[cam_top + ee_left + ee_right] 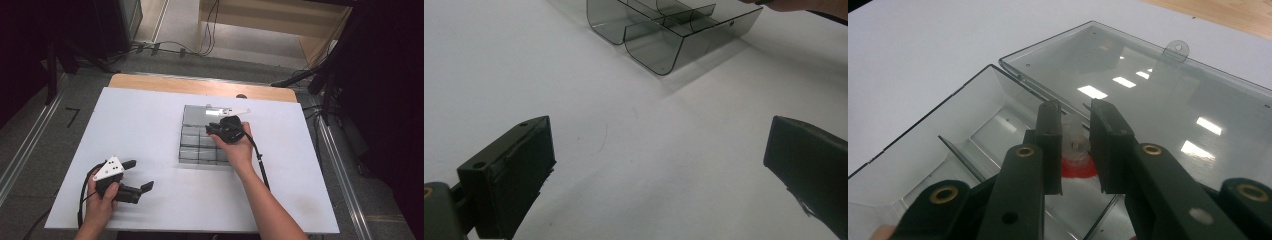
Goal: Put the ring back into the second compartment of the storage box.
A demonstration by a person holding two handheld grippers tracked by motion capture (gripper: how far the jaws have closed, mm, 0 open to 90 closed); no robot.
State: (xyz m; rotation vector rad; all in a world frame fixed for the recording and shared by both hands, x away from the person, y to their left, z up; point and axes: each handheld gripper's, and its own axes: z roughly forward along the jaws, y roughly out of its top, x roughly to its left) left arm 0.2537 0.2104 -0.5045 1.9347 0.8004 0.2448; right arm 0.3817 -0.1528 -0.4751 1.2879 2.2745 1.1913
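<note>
White desk (pixel 150 125) carries everything. Near its front-left corner the left claw (pixel 139 176) rests with jaws wide, nothing between them. Toward the desk's middle and back edge, the smoky compartment box (pixel 192 142) lies open; the right claw (pixel 1075 145) stands narrow around a small white-and-red piece (pixel 1075 150) inside one compartment, whether gripped I cannot tell.

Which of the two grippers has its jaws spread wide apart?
The left gripper, resting on the white table away from the clear box. Its jaws stand far apart; the right gripper over the box has its jaws close together.
</note>
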